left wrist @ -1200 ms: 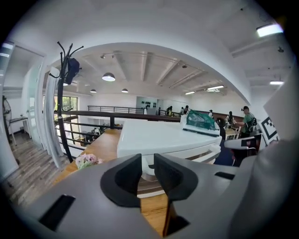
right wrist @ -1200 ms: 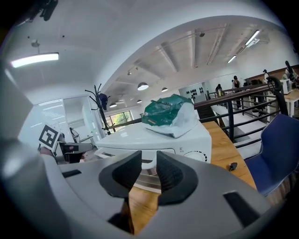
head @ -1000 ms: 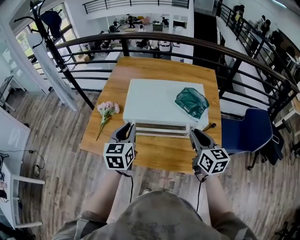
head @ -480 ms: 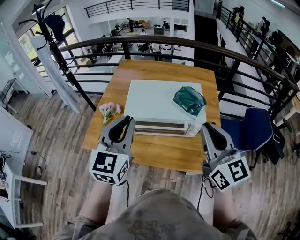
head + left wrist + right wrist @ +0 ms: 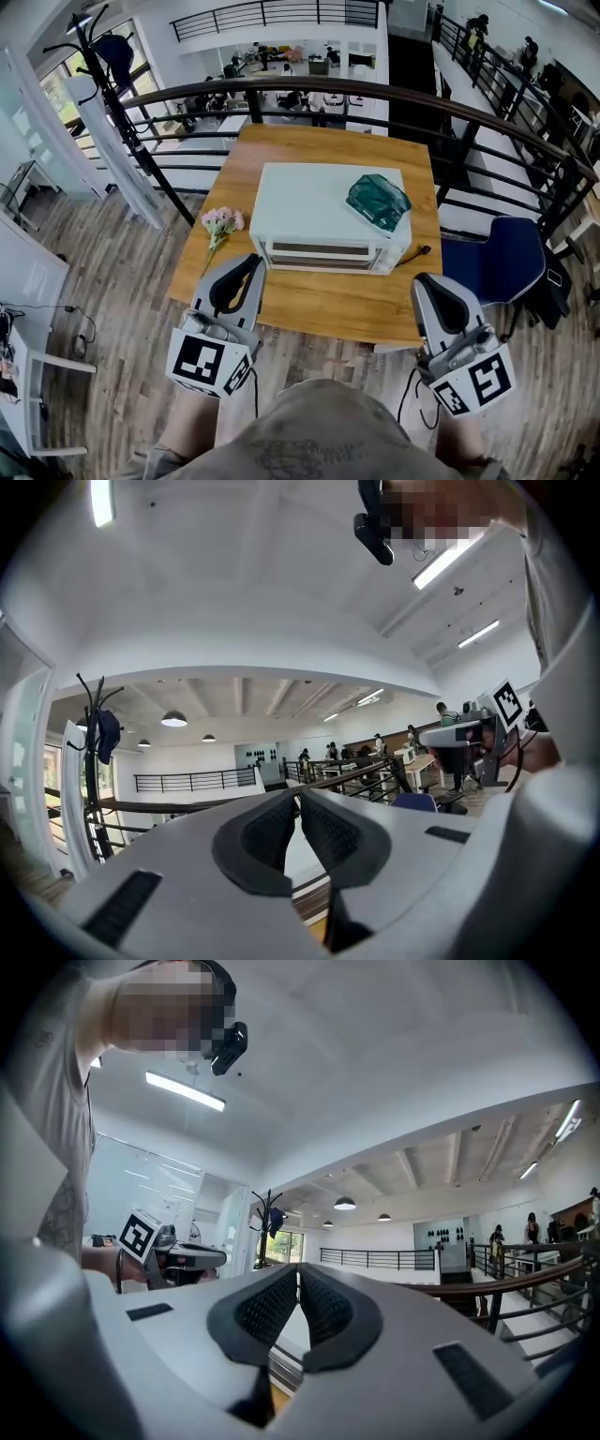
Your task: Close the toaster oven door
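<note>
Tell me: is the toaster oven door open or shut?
Shut: the door sits flush in the front of the toaster oven, not folded down.

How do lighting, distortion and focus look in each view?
Head view: even daylight, white box-shaped toaster oven sharp, edges bowed. Left gripper view: strong fisheye, dark corners, ceiling strip light blown out above grey left claw. Right gripper view: same fisheye, grey right claw crisp.

Wooden table (image 5: pixel 319 305), white toaster oven (image 5: pixel 309 202) at centre, pink flower sprig (image 5: pixel 220 222) at left edge
</note>
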`<action>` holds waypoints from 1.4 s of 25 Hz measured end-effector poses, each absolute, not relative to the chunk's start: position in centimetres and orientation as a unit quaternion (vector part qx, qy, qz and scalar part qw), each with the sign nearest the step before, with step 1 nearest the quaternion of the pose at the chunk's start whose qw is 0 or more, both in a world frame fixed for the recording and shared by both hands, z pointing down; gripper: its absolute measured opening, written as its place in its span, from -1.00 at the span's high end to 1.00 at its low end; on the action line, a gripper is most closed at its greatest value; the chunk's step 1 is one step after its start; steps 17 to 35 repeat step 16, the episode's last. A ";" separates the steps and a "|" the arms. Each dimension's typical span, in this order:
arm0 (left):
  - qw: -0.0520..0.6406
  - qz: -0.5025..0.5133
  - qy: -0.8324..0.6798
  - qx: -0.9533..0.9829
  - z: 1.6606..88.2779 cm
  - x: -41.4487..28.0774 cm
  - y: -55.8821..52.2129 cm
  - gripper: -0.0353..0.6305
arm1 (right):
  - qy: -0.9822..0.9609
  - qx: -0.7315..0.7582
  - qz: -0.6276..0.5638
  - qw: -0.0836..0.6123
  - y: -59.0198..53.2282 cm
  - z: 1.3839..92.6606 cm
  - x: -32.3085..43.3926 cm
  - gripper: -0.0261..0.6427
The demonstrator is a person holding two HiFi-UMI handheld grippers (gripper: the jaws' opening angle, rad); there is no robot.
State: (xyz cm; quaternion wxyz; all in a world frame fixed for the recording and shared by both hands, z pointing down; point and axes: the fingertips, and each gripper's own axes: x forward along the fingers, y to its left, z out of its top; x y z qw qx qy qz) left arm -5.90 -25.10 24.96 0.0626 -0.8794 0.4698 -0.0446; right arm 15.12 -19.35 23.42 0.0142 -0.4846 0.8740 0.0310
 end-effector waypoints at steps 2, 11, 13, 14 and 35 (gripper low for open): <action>0.059 -0.054 0.471 -0.878 25.8 -6.0 -24.6 0.79 | 0.877 -0.480 0.021 0.006 -19.1 24.4 14.9 0.81; 0.037 -0.080 0.479 -0.873 27.9 -5.7 -23.4 0.79 | 0.890 -0.456 -0.006 -0.016 -19.1 26.9 14.1 0.81; 0.039 -0.083 0.482 -0.871 27.9 -5.6 -23.3 0.79 | 0.891 -0.453 -0.006 -0.016 -19.2 27.0 14.3 0.81; 0.040 -0.083 0.483 -0.871 27.9 -5.4 -23.3 0.79 | 0.892 -0.452 -0.005 -0.016 -19.2 27.0 14.5 0.81; 0.043 -0.085 0.485 -0.869 27.8 -5.1 -23.4 0.79 | 0.893 -0.450 -0.004 -0.015 -19.3 27.0 14.7 0.81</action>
